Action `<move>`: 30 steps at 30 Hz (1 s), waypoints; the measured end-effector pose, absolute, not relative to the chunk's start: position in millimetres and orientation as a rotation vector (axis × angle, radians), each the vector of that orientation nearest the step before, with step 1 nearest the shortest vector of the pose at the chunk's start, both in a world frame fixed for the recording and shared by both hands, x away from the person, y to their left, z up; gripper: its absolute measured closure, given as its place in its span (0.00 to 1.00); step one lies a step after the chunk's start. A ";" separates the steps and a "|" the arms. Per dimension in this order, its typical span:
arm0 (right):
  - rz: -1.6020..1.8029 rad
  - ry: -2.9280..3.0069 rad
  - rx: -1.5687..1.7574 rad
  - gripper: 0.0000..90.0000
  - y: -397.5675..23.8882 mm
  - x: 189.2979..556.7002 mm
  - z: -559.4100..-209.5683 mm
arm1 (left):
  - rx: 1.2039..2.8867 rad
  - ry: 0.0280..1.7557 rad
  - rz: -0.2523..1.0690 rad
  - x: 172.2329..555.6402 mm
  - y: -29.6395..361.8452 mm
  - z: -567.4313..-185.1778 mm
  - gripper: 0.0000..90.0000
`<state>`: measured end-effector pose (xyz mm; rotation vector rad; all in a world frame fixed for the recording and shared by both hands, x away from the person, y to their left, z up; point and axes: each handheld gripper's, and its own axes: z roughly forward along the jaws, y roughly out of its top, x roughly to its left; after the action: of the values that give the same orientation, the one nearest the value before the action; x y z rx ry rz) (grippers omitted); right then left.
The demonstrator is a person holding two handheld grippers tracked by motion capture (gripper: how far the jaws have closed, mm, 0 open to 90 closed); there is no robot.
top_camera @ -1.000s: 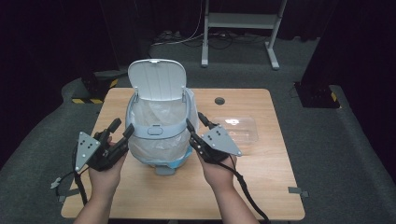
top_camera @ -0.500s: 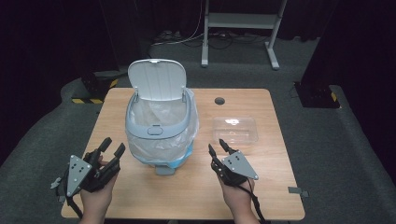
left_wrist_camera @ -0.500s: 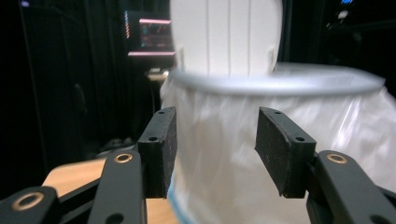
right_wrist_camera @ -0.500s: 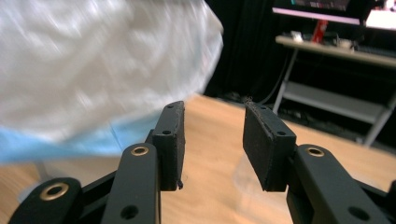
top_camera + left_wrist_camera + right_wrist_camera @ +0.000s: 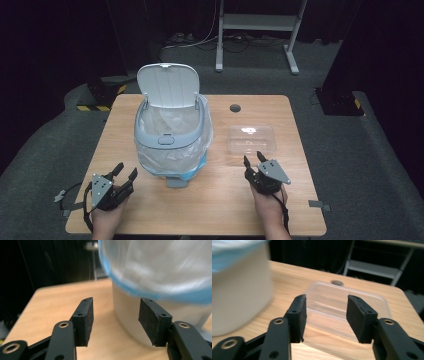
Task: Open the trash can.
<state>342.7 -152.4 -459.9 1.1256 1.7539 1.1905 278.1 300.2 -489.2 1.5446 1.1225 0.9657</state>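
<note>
A grey bin [image 5: 170,131] with a clear bag [image 5: 172,120] lining it stands on the wooden table [image 5: 220,200], left of the middle, its lid [image 5: 168,85] tipped up at the far side. The bag's blue-edged rim [image 5: 192,174] hangs folded over the outside of the bin. To the right of the bin, well apart from it, lies a clear plastic tray [image 5: 251,139].

The left gripper [image 5: 125,172] sits at the near left part of the table, just beside the bin's near left side, pointing away from the person. Its jaws have just been opening and stand apart with nothing between them. In the left gripper view the bin wall [image 5: 130,315] rises just beyond and to the right of the right pad [image 5: 152,321], and the blue bag edge [image 5: 160,293] hangs above it, blurred.

The right gripper [image 5: 254,159] rests at the near right, just short of the tray's near edge. Its jaws have also just been opening and hold nothing. In the right gripper view the tray [image 5: 329,302] lies flat straight ahead of the open gap, and the bin [image 5: 239,290] stands off to the left.
</note>
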 end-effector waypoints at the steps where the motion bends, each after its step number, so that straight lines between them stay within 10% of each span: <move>1: 1.173 1.749 1.148 0.54 -157.2 348.2 -461.3 | 1.555 1.134 0.962 279.7 300.9 -492.5 0.50; 30: 1.098 1.761 1.504 0.44 -204.3 449.9 -492.6 | 1.715 1.192 0.825 287.6 287.6 -523.3 0.36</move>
<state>449.9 -204.3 -492.6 1.5039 1.7611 1.0982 287.6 287.6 -523.3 1.7150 1.1917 0.8252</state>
